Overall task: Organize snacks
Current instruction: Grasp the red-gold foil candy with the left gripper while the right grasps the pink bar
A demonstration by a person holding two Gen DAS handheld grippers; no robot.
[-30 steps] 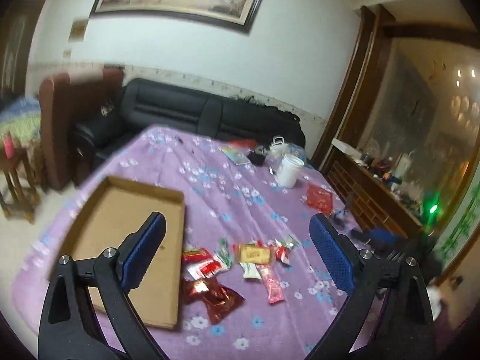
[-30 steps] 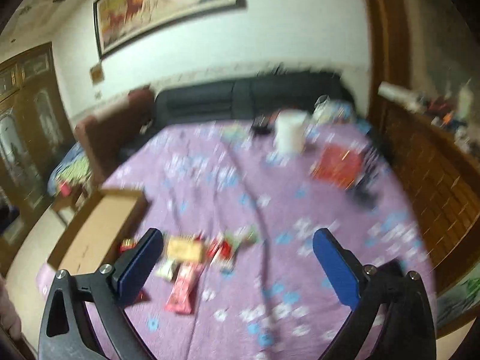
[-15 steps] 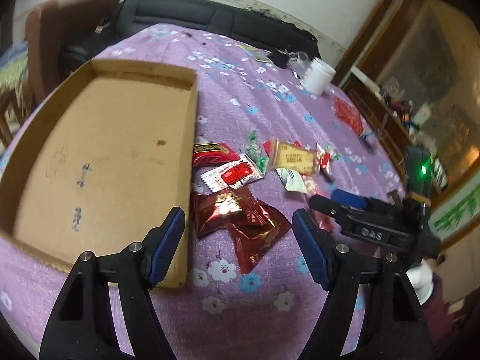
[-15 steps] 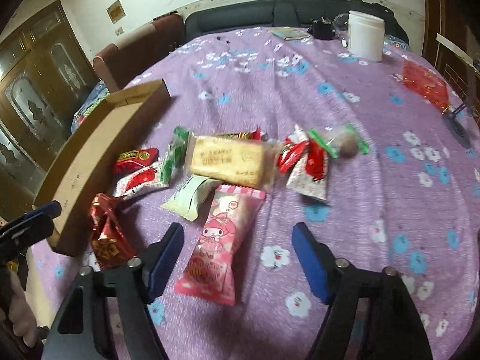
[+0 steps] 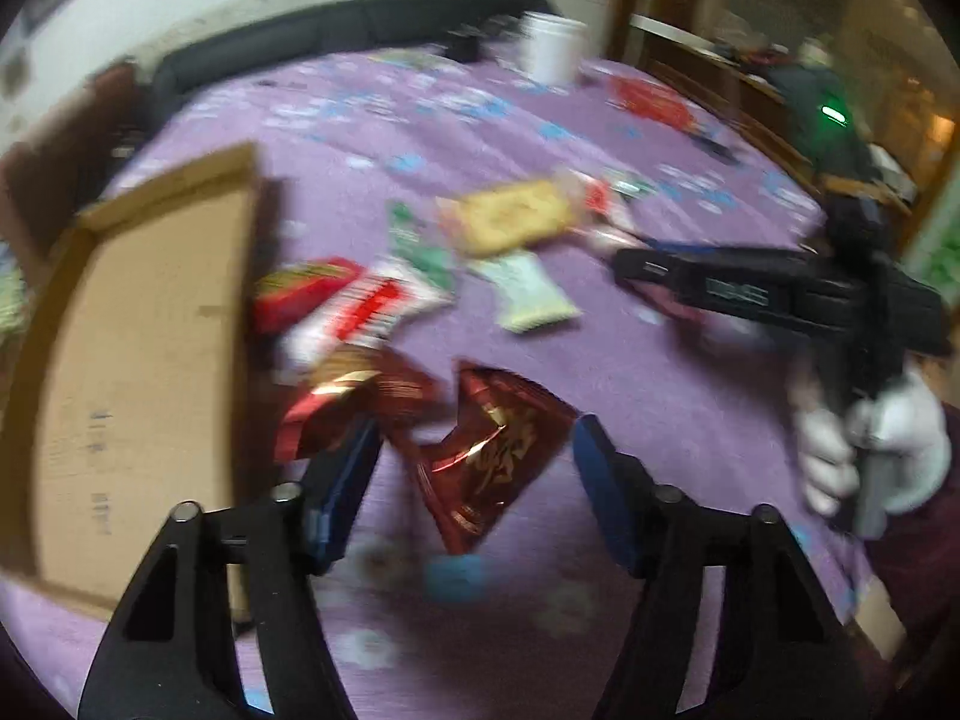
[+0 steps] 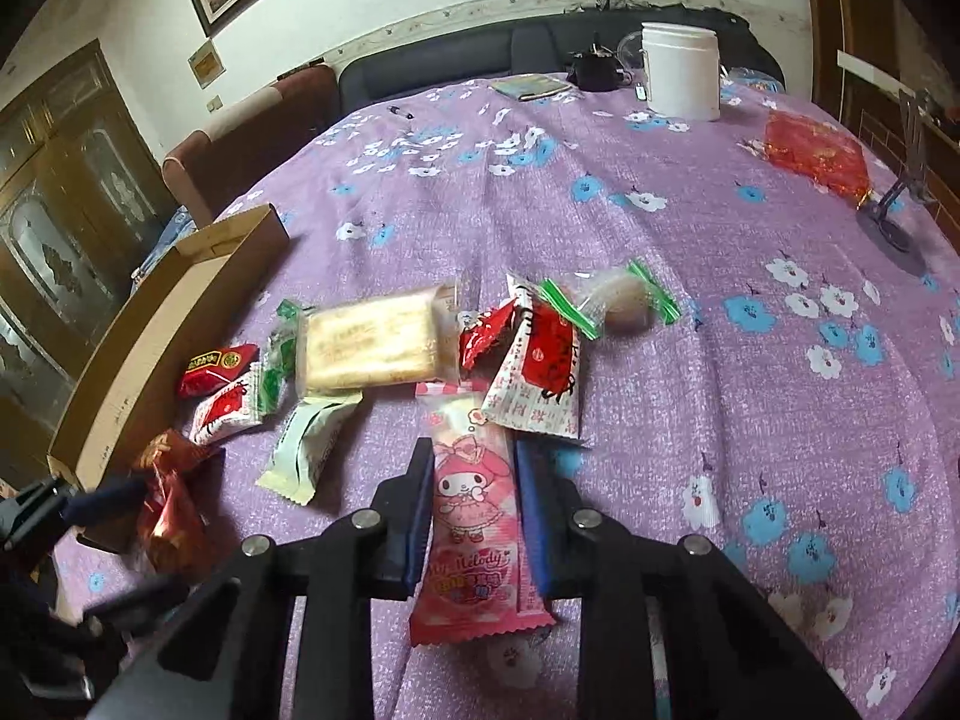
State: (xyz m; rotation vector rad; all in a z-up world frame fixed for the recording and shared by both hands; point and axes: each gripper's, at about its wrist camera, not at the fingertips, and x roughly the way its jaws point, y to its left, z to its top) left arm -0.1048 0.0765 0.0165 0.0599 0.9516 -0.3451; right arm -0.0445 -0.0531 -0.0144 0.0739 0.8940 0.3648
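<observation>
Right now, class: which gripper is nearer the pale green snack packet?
Right. The right gripper, closing around the pink packet, sits just beside the pale green packet. The left gripper straddles a dark red packet further off.

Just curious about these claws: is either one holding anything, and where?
Right gripper is closing on the pink snack packet, mid-length. Left gripper is closing around a dark red packet, not gripping.

White jar (image 6: 681,71) at table's far end, black sofa (image 6: 480,57) behind
</observation>
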